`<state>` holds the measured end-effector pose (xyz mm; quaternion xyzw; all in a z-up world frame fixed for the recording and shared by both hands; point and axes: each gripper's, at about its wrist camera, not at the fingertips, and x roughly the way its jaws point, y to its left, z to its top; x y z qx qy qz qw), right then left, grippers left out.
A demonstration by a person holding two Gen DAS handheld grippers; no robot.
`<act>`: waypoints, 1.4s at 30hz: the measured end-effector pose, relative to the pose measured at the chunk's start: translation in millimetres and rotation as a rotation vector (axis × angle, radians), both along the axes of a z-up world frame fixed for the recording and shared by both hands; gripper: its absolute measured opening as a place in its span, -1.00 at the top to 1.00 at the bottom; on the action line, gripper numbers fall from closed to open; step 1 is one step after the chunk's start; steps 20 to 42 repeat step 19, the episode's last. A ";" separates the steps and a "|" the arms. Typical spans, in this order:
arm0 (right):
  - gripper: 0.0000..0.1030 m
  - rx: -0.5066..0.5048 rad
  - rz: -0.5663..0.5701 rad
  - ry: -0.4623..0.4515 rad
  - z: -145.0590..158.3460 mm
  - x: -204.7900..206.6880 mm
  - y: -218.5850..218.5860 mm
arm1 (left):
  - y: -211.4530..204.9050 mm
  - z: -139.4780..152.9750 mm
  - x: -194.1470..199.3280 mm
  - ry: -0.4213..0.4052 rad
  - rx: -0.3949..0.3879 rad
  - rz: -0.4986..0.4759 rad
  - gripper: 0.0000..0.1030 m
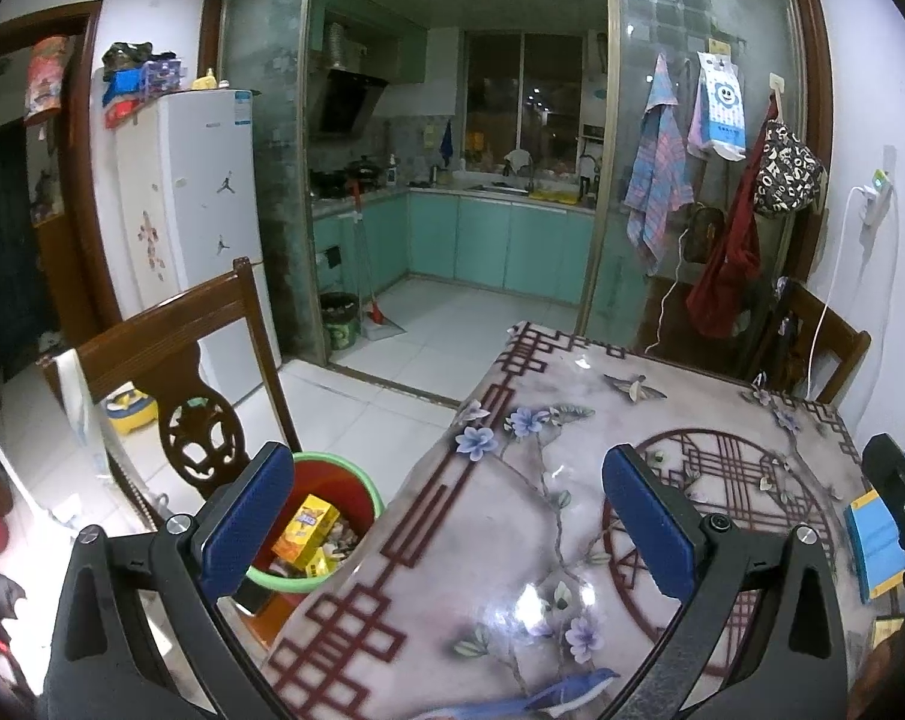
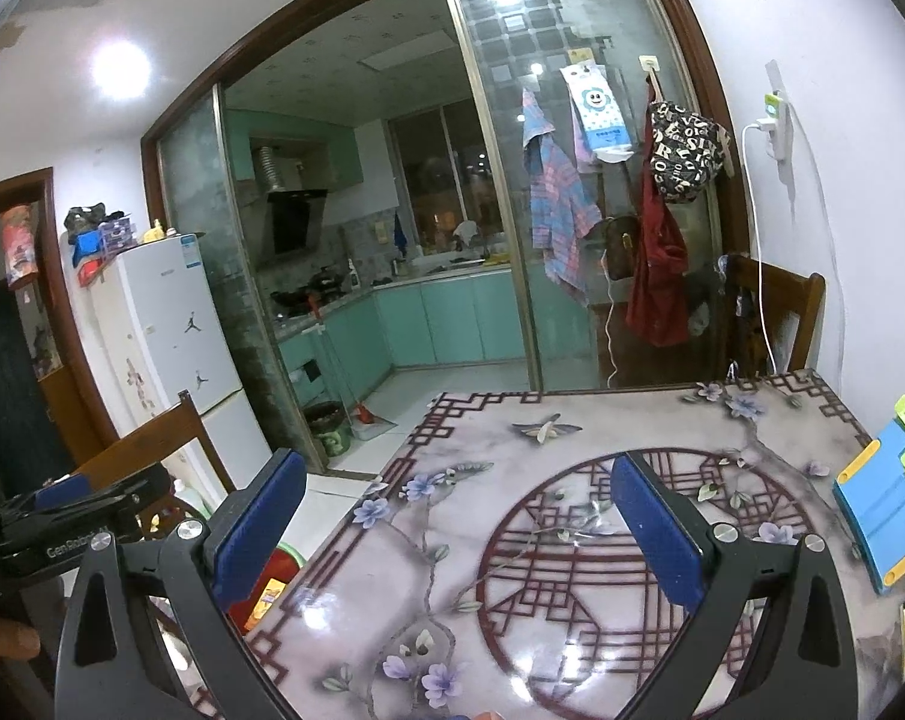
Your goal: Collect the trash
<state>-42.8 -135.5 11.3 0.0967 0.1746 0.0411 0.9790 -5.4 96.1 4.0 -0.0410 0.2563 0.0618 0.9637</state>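
Both hand-held grippers were spread wide and held nothing: the left hand-held gripper [image 1: 446,531] hung over the table's [image 1: 572,480] left edge, the right hand-held gripper [image 2: 458,531] over its middle. Beside that left edge, on the floor, the green-rimmed bin [image 1: 356,483] held a yellow carton [image 1: 305,528].

I note that my left gripper [image 1: 446,516] and right gripper [image 2: 458,525] both have black frames, silver screws and ribbed blue finger pads [image 1: 245,519].
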 end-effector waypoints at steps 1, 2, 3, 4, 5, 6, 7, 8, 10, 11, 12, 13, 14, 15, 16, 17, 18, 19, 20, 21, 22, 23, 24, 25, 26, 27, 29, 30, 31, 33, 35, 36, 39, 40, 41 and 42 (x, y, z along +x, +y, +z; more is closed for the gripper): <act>-0.98 -0.002 -0.002 0.003 -0.8 -0.2 0.2 | -0.7 -0.7 0.0 0.003 -0.003 -0.001 -1.00; -0.98 -0.003 -0.003 0.008 -2.3 0.5 -0.8 | -1.9 -1.1 0.6 0.005 -0.005 -0.004 -1.00; -0.98 -0.002 -0.004 0.013 -3.7 0.7 -1.8 | -3.3 -1.5 1.5 0.009 -0.005 -0.008 -1.00; -0.98 -0.001 -0.005 0.016 -4.9 0.6 -2.8 | -5.1 -2.1 2.1 0.012 -0.002 -0.011 -1.00; -0.98 0.000 -0.007 0.019 -6.2 0.8 -4.2 | -7.0 -2.5 2.6 0.013 0.002 -0.014 -1.00; -0.98 0.001 -0.010 0.023 -8.0 1.3 -6.0 | -8.6 -2.9 3.0 0.014 0.005 -0.016 -1.00; -0.98 0.001 -0.012 0.026 -8.6 1.6 -7.3 | -10.2 -3.3 3.8 0.015 0.006 -0.019 -1.00; -0.98 0.000 -0.014 0.028 -9.7 1.9 -8.5 | -11.3 -3.5 4.6 0.017 0.006 -0.022 -1.00; -0.98 0.002 -0.020 0.035 -12.3 2.6 -12.1 | -13.7 -4.2 6.2 0.022 0.005 -0.023 -1.00; -0.98 0.003 -0.024 0.038 -13.6 3.5 -14.1 | -15.0 -5.0 7.7 0.026 0.004 -0.026 -1.00; -0.98 0.005 -0.028 0.041 -14.9 4.5 -16.4 | -16.2 -5.9 8.9 0.030 0.004 -0.029 -1.00; -0.98 0.006 -0.032 0.043 -15.6 4.9 -18.0 | -17.6 -7.0 10.6 0.036 0.004 -0.033 -1.00; -0.98 0.006 -0.035 0.047 -16.6 5.8 -19.3 | -19.6 -8.7 12.4 0.042 0.005 -0.037 -1.00; -0.98 0.007 -0.039 0.051 -18.0 7.2 -21.4 | -21.7 -10.1 14.7 0.049 0.005 -0.042 -1.00; -0.98 0.008 -0.043 0.055 -19.7 8.5 -23.7 | -23.2 -11.5 15.5 0.055 0.003 -0.045 -1.00; -0.98 0.008 -0.047 0.060 -21.4 9.8 -25.8 | -24.3 -13.1 16.8 0.062 0.001 -0.049 -1.00; -0.98 0.008 -0.051 0.068 -24.3 11.8 -28.9 | -26.8 -14.6 19.6 0.069 -0.002 -0.059 -1.00; -0.98 0.007 -0.056 0.075 -26.1 13.6 -31.7 | -29.0 -15.7 21.7 0.072 -0.001 -0.066 -1.00; -0.98 0.007 -0.056 0.075 -26.1 13.6 -31.7 | -29.0 -15.7 21.7 0.072 -0.001 -0.066 -1.00; -0.98 0.007 -0.056 0.075 -26.1 13.6 -31.7 | -29.0 -15.7 21.7 0.072 -0.001 -0.066 -1.00; -0.98 0.007 -0.056 0.075 -26.1 13.6 -31.7 | -29.0 -15.7 21.7 0.072 -0.001 -0.066 -1.00; -0.98 0.007 -0.056 0.075 -26.1 13.6 -31.7 | -29.0 -15.7 21.7 0.072 -0.001 -0.066 -1.00; -0.98 0.007 -0.056 0.075 -26.1 13.6 -31.7 | -29.0 -15.7 21.7 0.072 -0.001 -0.066 -1.00; -0.98 0.007 -0.056 0.075 -26.1 13.6 -31.7 | -29.0 -15.7 21.7 0.072 -0.001 -0.066 -1.00; -0.98 0.007 -0.056 0.075 -26.1 13.6 -31.7 | -29.0 -15.7 21.7 0.072 -0.001 -0.066 -1.00; -0.98 0.007 -0.056 0.075 -26.1 13.6 -31.7 | -29.0 -15.7 21.7 0.072 -0.001 -0.066 -1.00; -0.98 0.007 -0.056 0.075 -26.1 13.6 -31.7 | -29.0 -15.7 21.7 0.072 -0.001 -0.066 -1.00; -0.98 0.007 -0.056 0.075 -26.1 13.6 -31.7 | -29.0 -15.7 21.7 0.072 -0.001 -0.066 -1.00; -0.98 0.007 -0.056 0.075 -26.1 13.6 -31.7 | -29.0 -15.7 21.7 0.072 -0.001 -0.066 -1.00; -0.98 0.007 -0.056 0.075 -26.1 13.6 -31.7 | -29.0 -15.7 21.7 0.072 -0.001 -0.066 -1.00; -0.98 0.007 -0.056 0.075 -26.1 13.6 -31.7 | -29.0 -15.7 21.7 0.072 -0.001 -0.066 -1.00; -0.98 0.007 -0.056 0.075 -26.1 13.6 -31.7 | -29.0 -15.7 21.7 0.072 -0.001 -0.066 -1.00; -0.98 0.007 -0.056 0.075 -26.1 13.6 -31.7 | -29.0 -15.7 21.7 0.072 -0.001 -0.066 -1.00; -0.98 0.007 -0.056 0.075 -26.1 13.6 -31.7 | -29.0 -15.7 21.7 0.072 -0.001 -0.066 -1.00; -0.98 0.007 -0.056 0.075 -26.1 13.6 -31.7 | -29.0 -15.7 21.7 0.072 -0.001 -0.066 -1.00; -0.98 0.007 -0.056 0.075 -26.1 13.6 -31.7 | -29.0 -15.7 21.7 0.072 -0.001 -0.066 -1.00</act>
